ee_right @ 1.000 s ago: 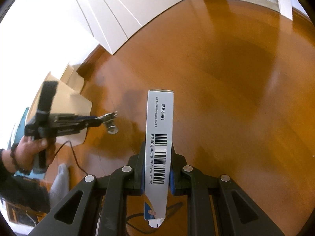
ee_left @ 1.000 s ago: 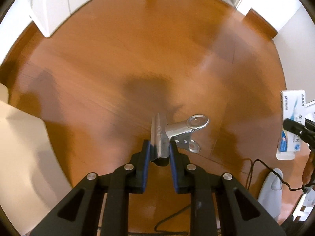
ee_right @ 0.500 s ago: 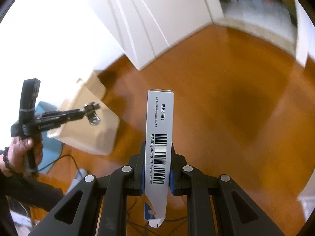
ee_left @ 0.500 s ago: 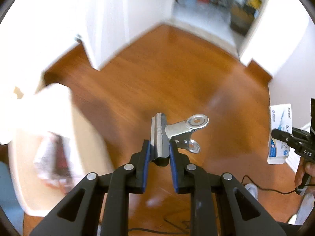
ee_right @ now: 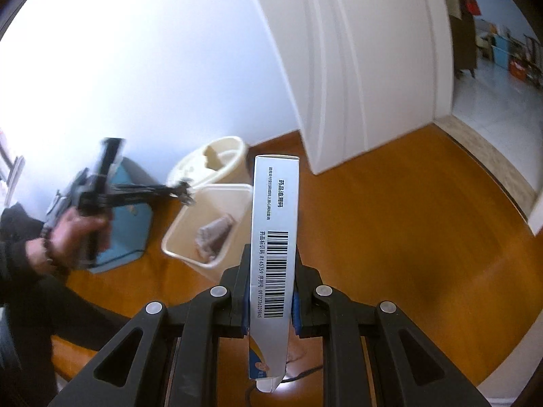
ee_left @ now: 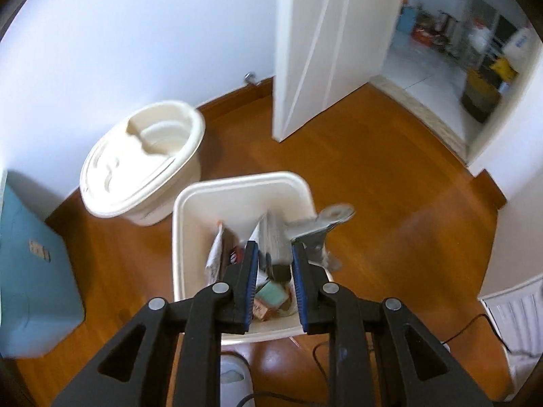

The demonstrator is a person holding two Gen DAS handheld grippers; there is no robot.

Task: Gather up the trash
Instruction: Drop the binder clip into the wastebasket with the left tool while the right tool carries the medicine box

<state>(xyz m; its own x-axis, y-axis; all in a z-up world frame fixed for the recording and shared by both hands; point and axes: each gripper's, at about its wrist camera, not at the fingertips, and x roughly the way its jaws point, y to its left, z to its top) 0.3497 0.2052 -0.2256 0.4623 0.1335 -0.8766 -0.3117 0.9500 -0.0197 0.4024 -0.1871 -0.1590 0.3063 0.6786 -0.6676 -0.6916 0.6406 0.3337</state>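
My left gripper [ee_left: 274, 254] is over a white rectangular bin [ee_left: 237, 186] that holds several pieces of trash. Its jaws stand apart, wider than the metal binder clip [ee_left: 315, 234], which sits blurred between the fingertips over the bin. My right gripper [ee_right: 269, 271] is shut on a white medicine box [ee_right: 275, 224] with a barcode, held upright to the right of the bin [ee_right: 217, 203]. The left gripper [ee_right: 185, 195] also shows in the right wrist view, above the bin's rim.
A round cream bucket with a lid [ee_left: 142, 159] stands behind the bin against the wall. A teal container [ee_left: 30, 271] sits at the left. A white door [ee_left: 325, 44] stands open at the back right. Cables [ee_left: 468, 325] lie on the wooden floor.
Both grippers have swung from bare floor toward the bin. The left gripper now hangs over the bin and its jaws have opened around the binder clip. The right still holds the box.
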